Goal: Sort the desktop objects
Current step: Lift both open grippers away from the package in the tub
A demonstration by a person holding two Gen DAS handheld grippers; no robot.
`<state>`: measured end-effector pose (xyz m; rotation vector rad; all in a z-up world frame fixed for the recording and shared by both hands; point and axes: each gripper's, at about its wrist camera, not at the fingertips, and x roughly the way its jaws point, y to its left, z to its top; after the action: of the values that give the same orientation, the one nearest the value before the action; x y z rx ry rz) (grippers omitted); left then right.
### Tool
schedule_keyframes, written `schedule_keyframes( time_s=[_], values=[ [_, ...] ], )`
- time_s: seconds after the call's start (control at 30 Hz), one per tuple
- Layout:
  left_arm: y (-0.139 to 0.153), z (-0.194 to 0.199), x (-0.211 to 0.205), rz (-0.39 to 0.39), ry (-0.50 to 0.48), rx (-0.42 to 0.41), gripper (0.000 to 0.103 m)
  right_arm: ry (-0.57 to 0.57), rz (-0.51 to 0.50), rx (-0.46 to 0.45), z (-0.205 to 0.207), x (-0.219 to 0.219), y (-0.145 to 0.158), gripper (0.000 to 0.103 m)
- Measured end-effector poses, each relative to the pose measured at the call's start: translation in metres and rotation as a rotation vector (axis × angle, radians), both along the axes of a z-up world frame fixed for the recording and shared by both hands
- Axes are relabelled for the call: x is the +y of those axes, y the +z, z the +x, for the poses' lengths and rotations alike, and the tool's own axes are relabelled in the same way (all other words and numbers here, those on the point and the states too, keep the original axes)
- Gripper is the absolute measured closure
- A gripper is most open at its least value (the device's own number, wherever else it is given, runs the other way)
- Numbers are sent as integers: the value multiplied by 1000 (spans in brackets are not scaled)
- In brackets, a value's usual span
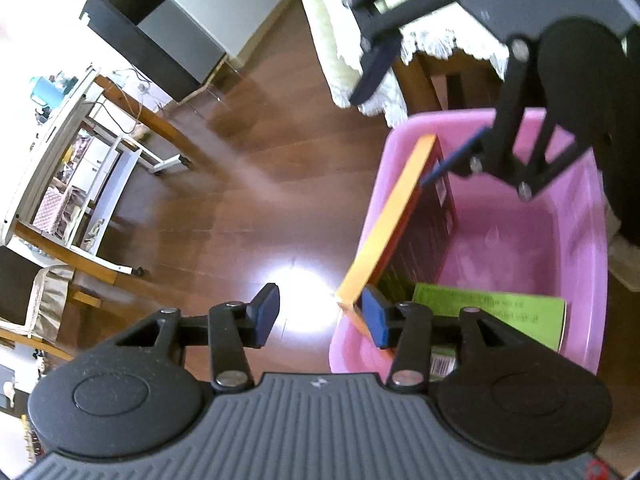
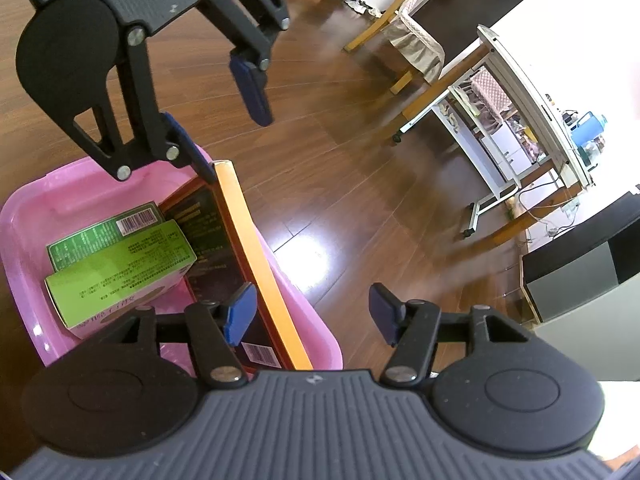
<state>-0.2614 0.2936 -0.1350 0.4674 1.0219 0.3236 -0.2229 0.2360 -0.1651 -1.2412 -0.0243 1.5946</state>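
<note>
Hovering over the wooden floor of a lived-in room, white desk and chair standing well apart from the pink tub. Looking like the letting-go step: flat orange-edged box leaning on edge inside the tub beside green boxes, likely needing tipping flat next. Spreading wide and gripping nothing, left tongs and right tongs alike, one inner pad sitting just beside the box.

Pink bin; orange-edged dark box; lime-green box; brown wood-plank floor.
</note>
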Motion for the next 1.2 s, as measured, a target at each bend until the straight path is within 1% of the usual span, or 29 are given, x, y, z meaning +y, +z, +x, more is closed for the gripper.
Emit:
schedule_keyframes(
  time_s=[0.1, 0.17, 0.27, 0.37, 0.43, 0.53, 0.63, 0.73, 0.8, 0.87, 0.93, 1.07, 1.2],
  values=[
    [8, 1, 0, -17, -5, -17, 50, -5, 6, 5, 2, 1, 0, 45],
    [10, 2, 2, -9, 1, -15, 50, -11, 8, 10, 3, 1, 1, 44],
    [8, 4, 7, -1, 31, 12, 50, -13, 10, 13, 3, 1, 1, 44],
    [5, 6, 10, -9, 48, 37, 50, -15, 13, 17, 4, -1, 2, 44],
    [7, 5, 9, 4, 50, 20, 50, -20, 16, 22, 4, -1, 2, 42],
    [15, 4, 12, -25, 71, -34, 50, -25, 18, 25, 5, 1, 3, 39],
    [10, 9, 17, -13, 87, -4, 49, -25, 17, 24, 5, 1, 3, 39],
    [-2, 12, 18, -3, 78, 69, 49, -28, 11, 22, 4, 1, 4, 38],
    [-10, 11, 17, -19, 73, 98, 49, -35, 8, 21, 5, 2, 3, 38],
    [-18, 8, 16, -29, 76, 109, 49, -40, 6, 26, 4, 3, 3, 38],
    [-24, 5, 16, -32, 93, 103, 49, -39, 5, 27, 4, 4, 2, 37],
    [-24, 1, 19, -50, 114, 84, 49, -37, -2, 23, 2, 5, 0, 37],
    [-24, 1, 17, -26, 102, 99, 48, -47, -13, 17, 4, 4, -2, 34]
  ],
)
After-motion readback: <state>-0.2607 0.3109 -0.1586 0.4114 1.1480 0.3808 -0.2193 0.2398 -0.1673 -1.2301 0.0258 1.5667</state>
